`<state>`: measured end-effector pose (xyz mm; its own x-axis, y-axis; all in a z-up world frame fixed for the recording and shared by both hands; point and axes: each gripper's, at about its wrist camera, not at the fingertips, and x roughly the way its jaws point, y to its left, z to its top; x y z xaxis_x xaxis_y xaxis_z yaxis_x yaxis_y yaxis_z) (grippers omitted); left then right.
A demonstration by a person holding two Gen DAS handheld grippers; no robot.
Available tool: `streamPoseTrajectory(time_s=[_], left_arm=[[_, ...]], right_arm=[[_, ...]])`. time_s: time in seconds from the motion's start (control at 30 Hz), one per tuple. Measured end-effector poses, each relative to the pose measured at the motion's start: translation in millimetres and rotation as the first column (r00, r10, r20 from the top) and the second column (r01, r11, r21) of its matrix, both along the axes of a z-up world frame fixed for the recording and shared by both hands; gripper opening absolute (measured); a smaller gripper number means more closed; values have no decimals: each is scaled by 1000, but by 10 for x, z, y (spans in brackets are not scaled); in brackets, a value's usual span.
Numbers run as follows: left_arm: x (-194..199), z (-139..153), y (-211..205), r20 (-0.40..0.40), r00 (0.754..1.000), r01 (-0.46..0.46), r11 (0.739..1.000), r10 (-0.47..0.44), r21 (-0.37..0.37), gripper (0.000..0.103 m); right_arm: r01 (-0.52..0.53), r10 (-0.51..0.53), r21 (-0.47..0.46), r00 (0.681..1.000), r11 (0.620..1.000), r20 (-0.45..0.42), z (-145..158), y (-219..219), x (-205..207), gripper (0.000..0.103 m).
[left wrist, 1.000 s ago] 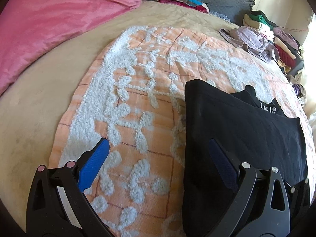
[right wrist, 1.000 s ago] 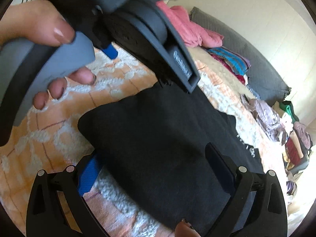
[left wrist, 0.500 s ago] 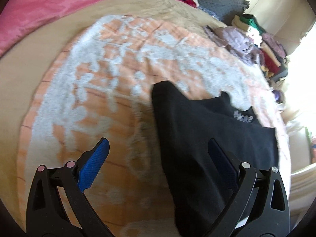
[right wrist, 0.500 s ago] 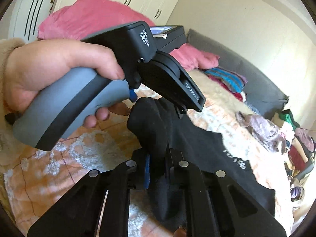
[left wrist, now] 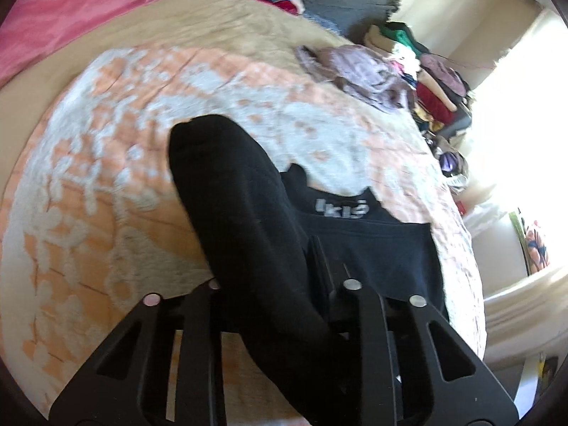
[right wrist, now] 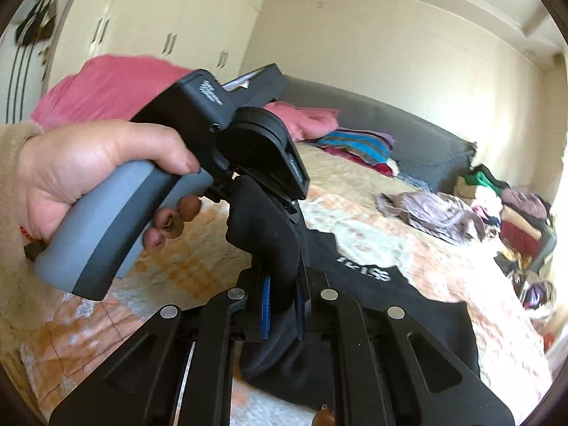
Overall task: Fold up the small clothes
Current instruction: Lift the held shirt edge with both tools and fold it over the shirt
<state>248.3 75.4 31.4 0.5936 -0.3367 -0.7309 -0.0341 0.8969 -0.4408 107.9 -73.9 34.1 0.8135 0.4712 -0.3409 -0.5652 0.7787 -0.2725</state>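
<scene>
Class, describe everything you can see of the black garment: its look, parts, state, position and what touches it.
The black garment looks like soft knit cloth with pale lettering near its far edge. Its near edge is lifted and bunched, pinched by the left gripper and the right gripper, both shut on it. The rest trails down onto the orange and white blanket on the bed. What kind of garment it is cannot be told.

Bare hand [right wrist: 99, 167], beige fuzzy sleeve [right wrist: 14, 149], red wrist thread
</scene>
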Motion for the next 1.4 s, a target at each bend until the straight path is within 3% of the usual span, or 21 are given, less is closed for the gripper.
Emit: streamPoseTrajectory(time_s=[0.3, 0.6, 1.1, 1.4], left_arm=[[6, 364, -535, 66, 996, 53, 995, -59, 81, 18], [50, 496, -979, 80, 991, 99, 988, -109, 119, 18], [171, 345, -1561, 51, 984, 164, 978, -172, 129, 18], [282, 158, -1958, -1, 975, 220, 959, -223, 178, 22]], right_arm=[[82, -81, 124, 997, 989, -15, 143, -526, -7, 9], [146, -144, 196, 989, 970, -24, 195, -904, -59, 9], [242, -231, 234, 970, 942, -76, 60, -1345, -42, 9], [314, -282, 250, 947, 916, -157, -154, -1585, 34, 9]])
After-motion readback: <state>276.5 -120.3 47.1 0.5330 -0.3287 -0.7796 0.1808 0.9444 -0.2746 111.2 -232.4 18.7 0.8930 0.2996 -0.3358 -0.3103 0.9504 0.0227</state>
